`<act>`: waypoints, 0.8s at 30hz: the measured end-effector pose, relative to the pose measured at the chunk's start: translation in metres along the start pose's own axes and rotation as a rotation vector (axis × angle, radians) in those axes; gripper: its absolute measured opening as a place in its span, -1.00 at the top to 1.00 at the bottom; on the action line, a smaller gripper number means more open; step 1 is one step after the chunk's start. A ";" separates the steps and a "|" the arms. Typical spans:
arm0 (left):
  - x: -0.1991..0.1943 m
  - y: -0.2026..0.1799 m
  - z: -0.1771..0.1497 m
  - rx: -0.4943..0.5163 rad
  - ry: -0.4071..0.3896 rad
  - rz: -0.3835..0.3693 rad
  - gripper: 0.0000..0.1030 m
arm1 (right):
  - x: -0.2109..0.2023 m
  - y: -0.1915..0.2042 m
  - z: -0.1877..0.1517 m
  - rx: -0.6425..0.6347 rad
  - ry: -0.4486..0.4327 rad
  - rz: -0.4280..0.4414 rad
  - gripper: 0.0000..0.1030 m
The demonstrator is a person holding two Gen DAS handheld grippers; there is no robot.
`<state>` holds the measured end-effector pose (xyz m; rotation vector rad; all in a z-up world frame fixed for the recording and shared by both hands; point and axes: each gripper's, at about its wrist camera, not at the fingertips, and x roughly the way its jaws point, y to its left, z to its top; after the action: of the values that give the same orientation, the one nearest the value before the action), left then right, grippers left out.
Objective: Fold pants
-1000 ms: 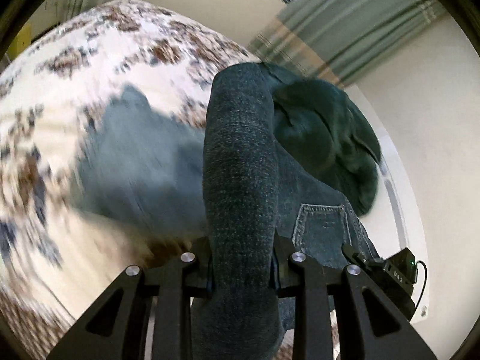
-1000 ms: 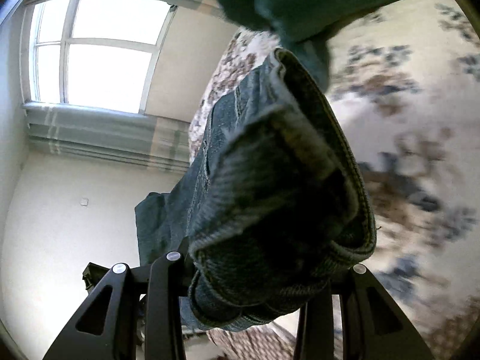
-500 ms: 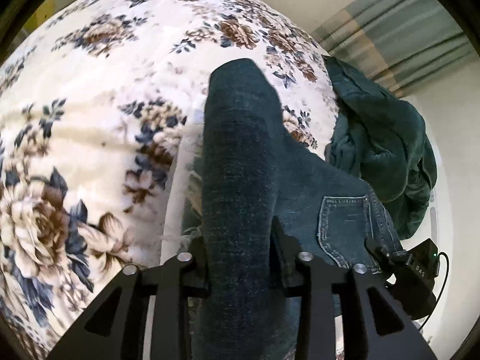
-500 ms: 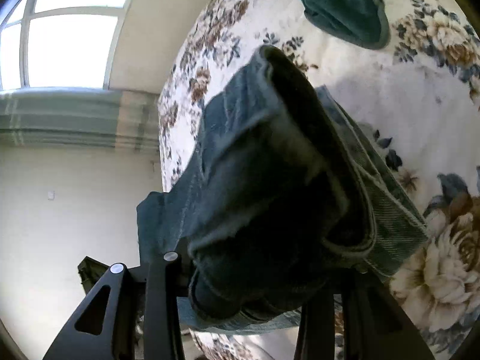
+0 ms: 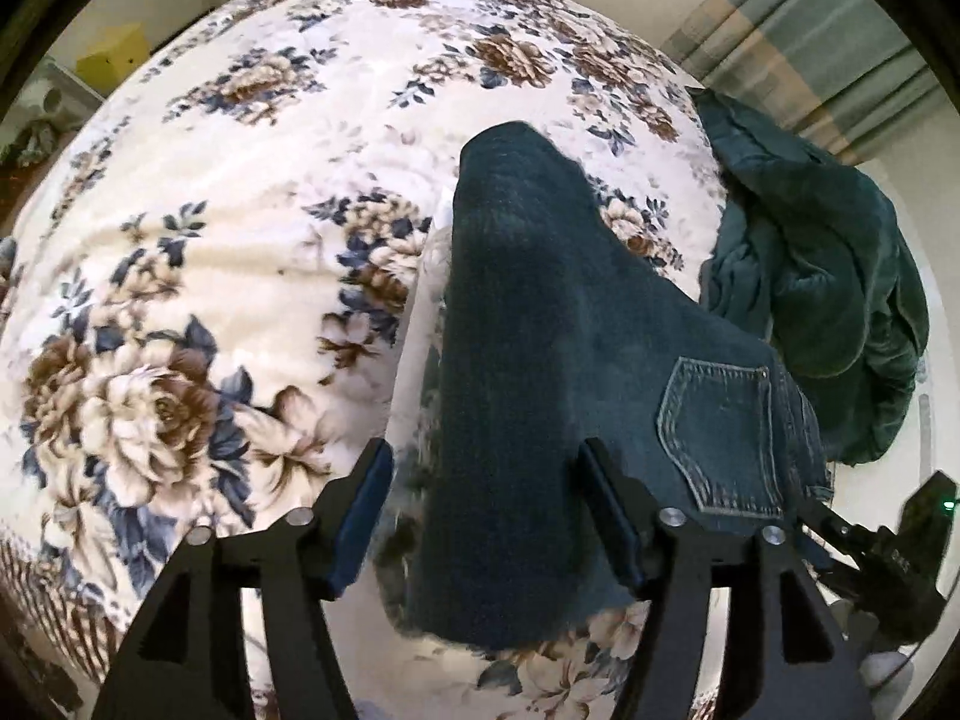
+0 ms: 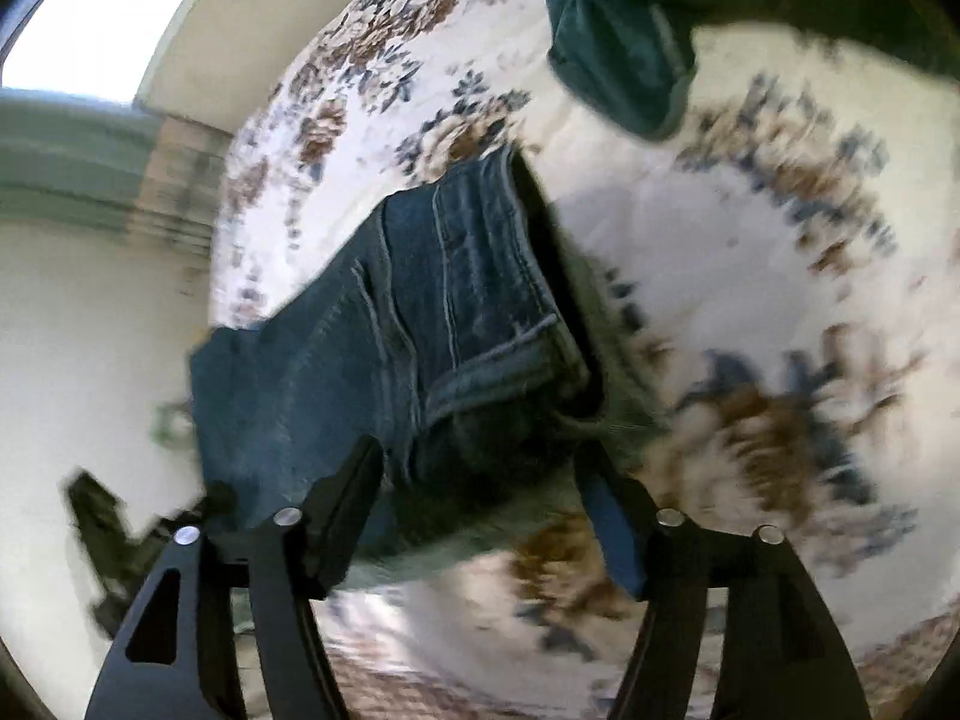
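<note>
Though beside jeans (image 5: 528, 360), fingers (image 5: 360, 504) apart.

Daylight floods both fisheye views, and a window (image 6: 102, 6) blows out to white at the upper left of the right view. That view is smeared with motion blur throughout; the left is sharp at centre. Dark vignettes curve round every edge.

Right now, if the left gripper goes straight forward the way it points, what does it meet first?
Most likely the jeans: their folded bulk lies between the open fingers of the left gripper. Beyond is the floral blanket.
</note>
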<state>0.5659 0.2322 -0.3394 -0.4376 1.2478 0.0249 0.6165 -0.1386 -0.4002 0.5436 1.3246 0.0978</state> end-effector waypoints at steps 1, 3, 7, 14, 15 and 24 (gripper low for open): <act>-0.002 -0.002 -0.001 0.009 -0.009 0.009 -0.76 | -0.013 0.007 -0.007 -0.037 -0.012 -0.055 -0.58; -0.012 -0.013 -0.005 0.051 -0.032 0.058 -0.89 | -0.030 0.024 -0.015 -0.114 -0.042 -0.157 -0.85; -0.033 -0.039 -0.020 0.126 -0.045 0.147 -0.90 | -0.058 0.059 -0.036 -0.261 -0.100 -0.330 -1.00; -0.088 -0.071 -0.052 0.173 -0.116 0.199 -0.90 | -0.119 0.088 -0.072 -0.338 -0.179 -0.373 -1.00; -0.099 -0.075 -0.056 0.175 -0.132 0.205 -0.89 | -0.131 0.091 -0.079 -0.341 -0.189 -0.365 -1.00; -0.198 -0.114 -0.125 0.200 -0.280 0.210 -0.89 | -0.246 0.092 -0.145 -0.403 -0.340 -0.340 -1.00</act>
<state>0.4161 0.1287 -0.1535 -0.1221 1.0039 0.1344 0.4381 -0.1031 -0.1616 -0.0132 1.0109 -0.0102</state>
